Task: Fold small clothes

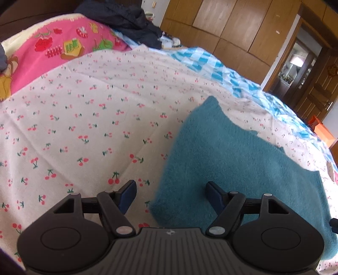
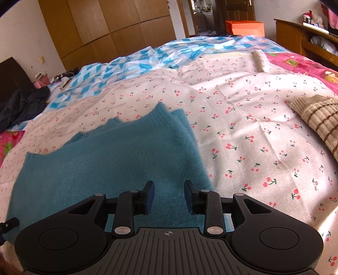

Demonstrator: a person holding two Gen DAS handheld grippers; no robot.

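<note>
A wide bed fills both views, covered by a cream cherry-print sheet (image 2: 243, 118) with a blue-and-white diamond quilt (image 2: 126, 65) toward its far edge and a pink cartoon blanket (image 1: 52, 52) along one side. Wooden wardrobe doors (image 1: 232, 27) line the wall beyond, with a doorway beside them.

A teal knit garment (image 2: 118, 156) lies flat on the sheet near the bed's near edge, with jagged layered steps along its far side. A striped beige knit (image 2: 319, 120) lies at the bed's right edge, partly cut off. A dark garment (image 1: 126, 19) is heaped at the far corner.

The left gripper (image 1: 170, 194) hovers over the teal garment's left edge, jaws wide, holding nothing. The right gripper (image 2: 169, 195) is over the garment's right part, jaws parted and empty; whether the fingertips touch the knit is unclear.
</note>
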